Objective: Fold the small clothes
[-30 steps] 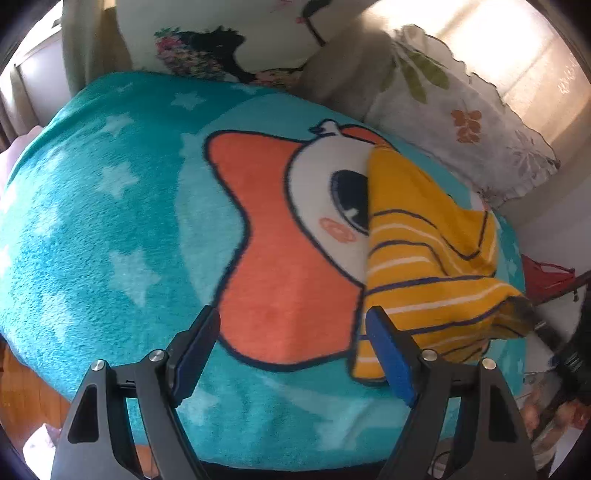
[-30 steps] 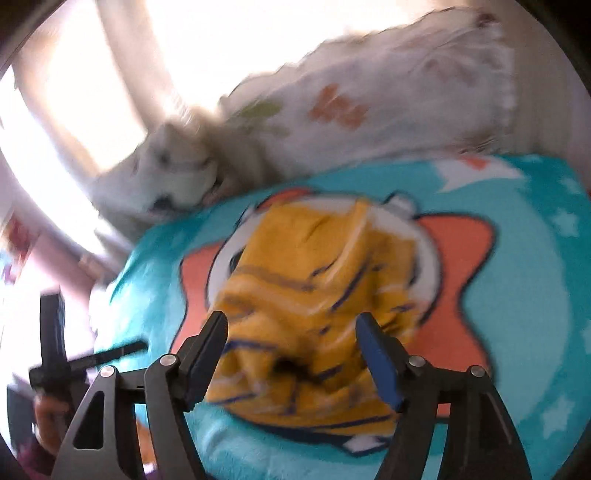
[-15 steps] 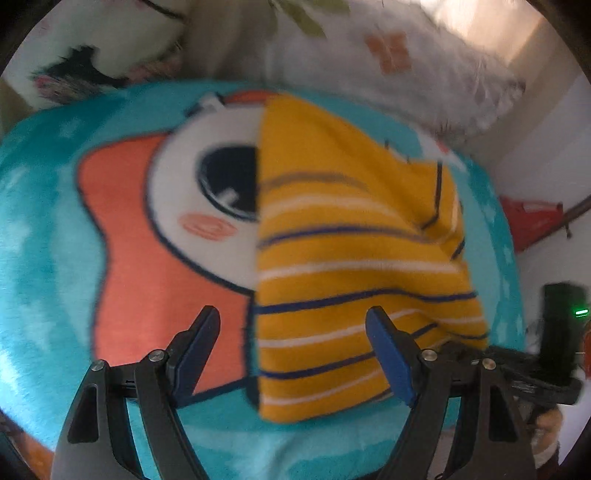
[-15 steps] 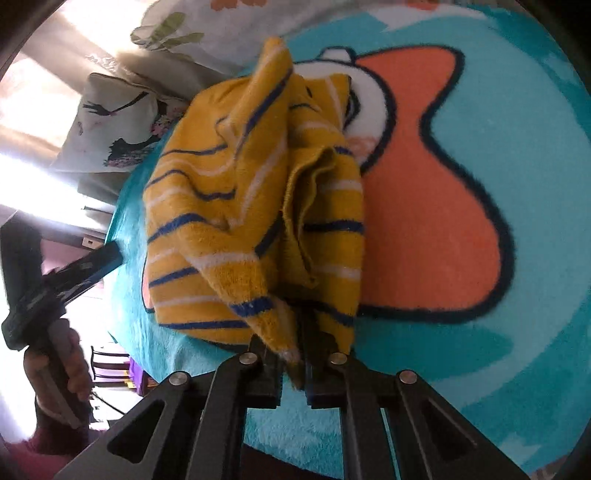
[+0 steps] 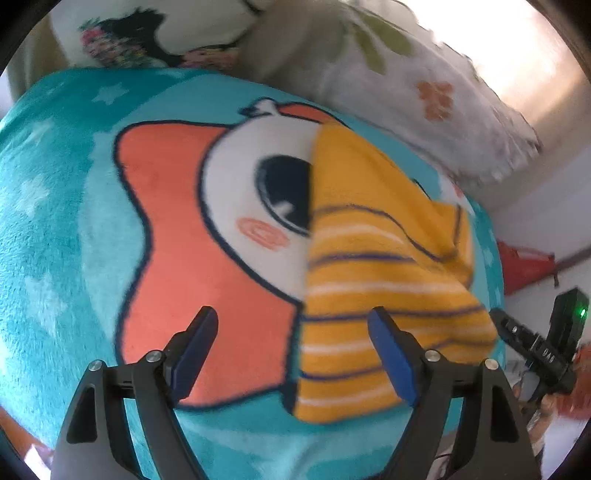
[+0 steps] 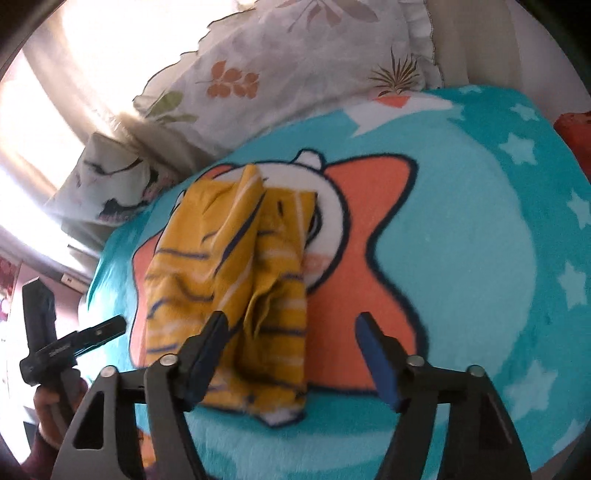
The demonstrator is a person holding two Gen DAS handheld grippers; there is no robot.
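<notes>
A small yellow garment (image 5: 384,280) with navy and white stripes lies folded on the teal cartoon blanket (image 5: 55,229). In the right wrist view the garment (image 6: 236,273) lies bunched, with a raised fold down its middle. My left gripper (image 5: 291,334) is open and empty, just short of the garment's near left edge. My right gripper (image 6: 291,338) is open and empty, hovering over the garment's near end. The other gripper shows at the right edge of the left wrist view (image 5: 546,350) and at the left edge of the right wrist view (image 6: 55,347).
A floral pillow (image 6: 295,66) and a printed cushion (image 5: 159,33) lie along the far edge of the blanket. A red object (image 5: 521,266) sits off the blanket's right side. The blanket's near edge drops off just below the grippers.
My right gripper was shut on the garment's edge half a second ago; it has let go, opened and drawn back. The garment has dropped onto the blanket. My left gripper stays open.
</notes>
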